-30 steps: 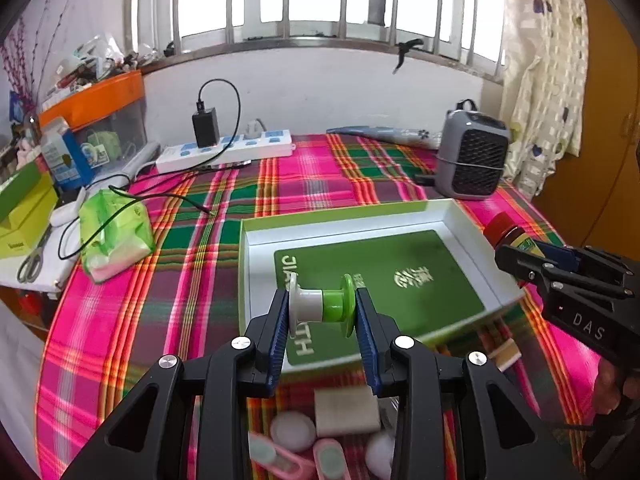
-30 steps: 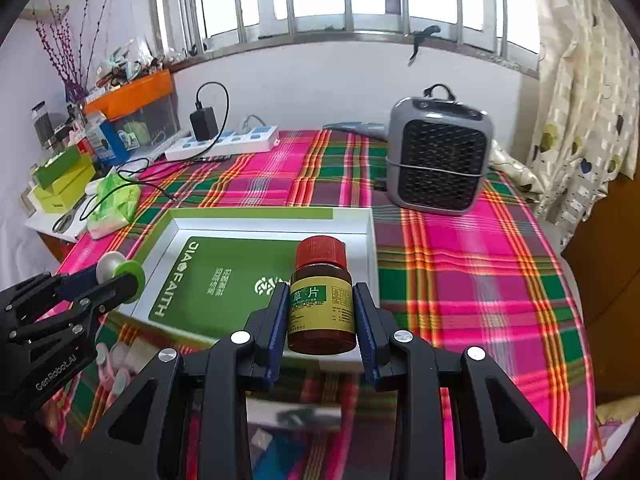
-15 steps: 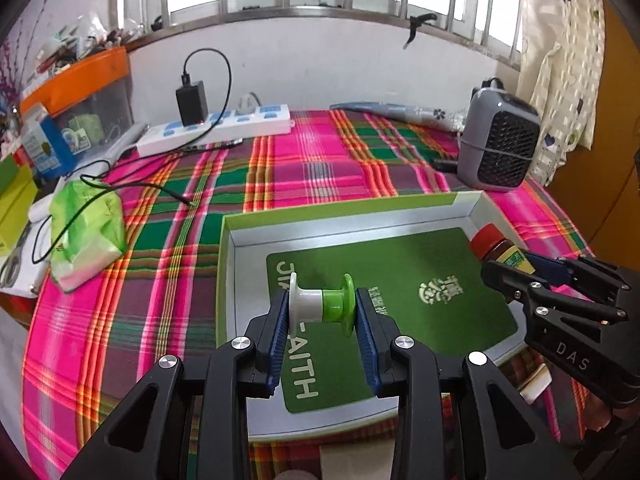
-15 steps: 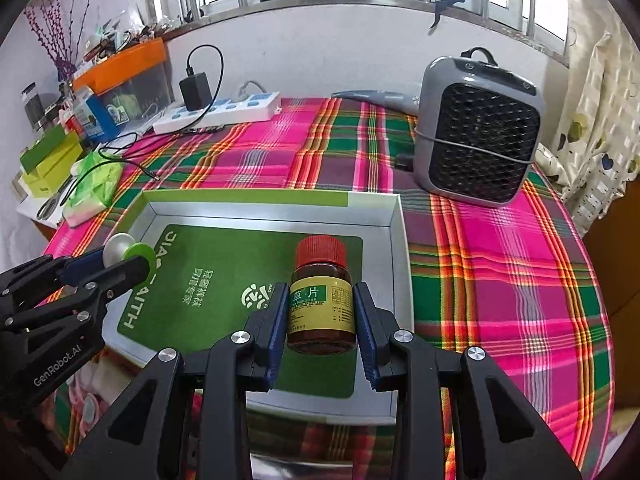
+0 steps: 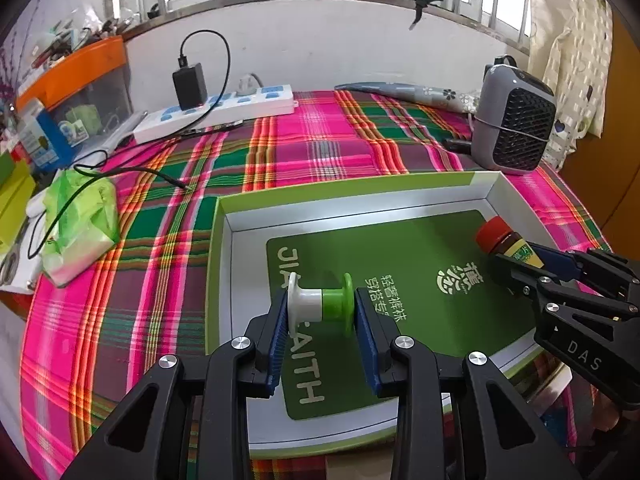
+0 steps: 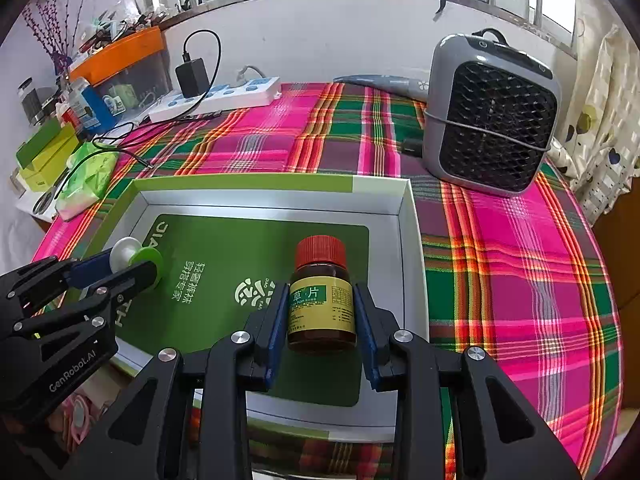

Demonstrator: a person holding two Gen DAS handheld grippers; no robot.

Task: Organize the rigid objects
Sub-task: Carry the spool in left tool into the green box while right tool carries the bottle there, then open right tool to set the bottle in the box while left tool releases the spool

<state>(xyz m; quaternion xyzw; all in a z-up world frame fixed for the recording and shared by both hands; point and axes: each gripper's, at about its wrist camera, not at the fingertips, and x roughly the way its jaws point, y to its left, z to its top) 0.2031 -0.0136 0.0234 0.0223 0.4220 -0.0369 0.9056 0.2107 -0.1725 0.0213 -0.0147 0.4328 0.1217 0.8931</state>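
Note:
My left gripper (image 5: 321,308) is shut on a white and green spool (image 5: 320,304) and holds it above the left part of a shallow green-rimmed box (image 5: 360,196) with a green printed sheet on its floor. My right gripper (image 6: 321,312) is shut on a brown medicine bottle (image 6: 322,300) with a red cap and holds it upright above the right part of the same box (image 6: 408,248). The bottle also shows in the left wrist view (image 5: 506,242). The left gripper with the spool (image 6: 136,258) shows at the left of the right wrist view.
A grey fan heater (image 6: 490,120) stands behind the box at the right. A white power strip (image 5: 216,114) with a black charger lies at the back. A green tissue pack (image 5: 78,224) and a cable lie at the left. Small pink and white items (image 6: 78,420) lie before the box.
Both grippers have moved forward over the box with their objects still held. The box now fills more of both views.

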